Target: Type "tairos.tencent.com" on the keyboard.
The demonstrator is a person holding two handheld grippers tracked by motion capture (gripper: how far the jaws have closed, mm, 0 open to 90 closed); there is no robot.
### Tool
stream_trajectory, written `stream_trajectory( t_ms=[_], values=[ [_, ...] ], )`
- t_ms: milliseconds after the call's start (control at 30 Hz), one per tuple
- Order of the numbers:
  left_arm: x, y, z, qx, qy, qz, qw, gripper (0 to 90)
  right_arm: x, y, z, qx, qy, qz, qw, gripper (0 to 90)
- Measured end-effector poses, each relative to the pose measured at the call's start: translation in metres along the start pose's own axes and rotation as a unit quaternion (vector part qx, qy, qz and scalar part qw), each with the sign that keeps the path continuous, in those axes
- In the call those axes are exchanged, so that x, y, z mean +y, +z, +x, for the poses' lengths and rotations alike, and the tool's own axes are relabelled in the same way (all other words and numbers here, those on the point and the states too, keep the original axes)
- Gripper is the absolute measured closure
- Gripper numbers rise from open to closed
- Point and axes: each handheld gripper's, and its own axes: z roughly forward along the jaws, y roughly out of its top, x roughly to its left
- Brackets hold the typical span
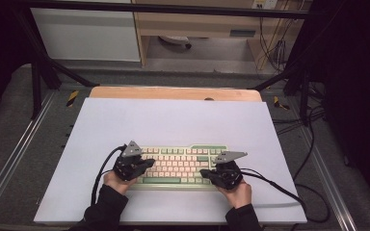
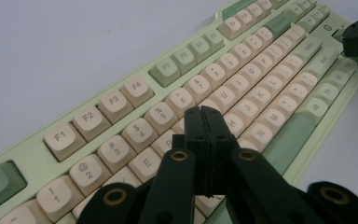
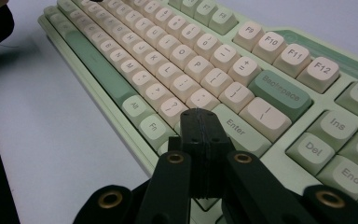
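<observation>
While both grippers' fingers point(image 2: 205, 122) press together, the keyboard point(image 1: 180, 166) lies beneath.
</observation>
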Motion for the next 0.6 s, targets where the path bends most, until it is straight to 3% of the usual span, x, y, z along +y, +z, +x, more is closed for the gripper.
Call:
stream_trajectory(
  t_ms=[600],
  values=[
    [0.003, 0.023, -0.002, 0.006, -0.003, 0.015, 0.9999, 89.7, 0.0, 0.0, 0.0, 0.002, -0.001, -0.001, 1.0, 90.0]
  ],
)
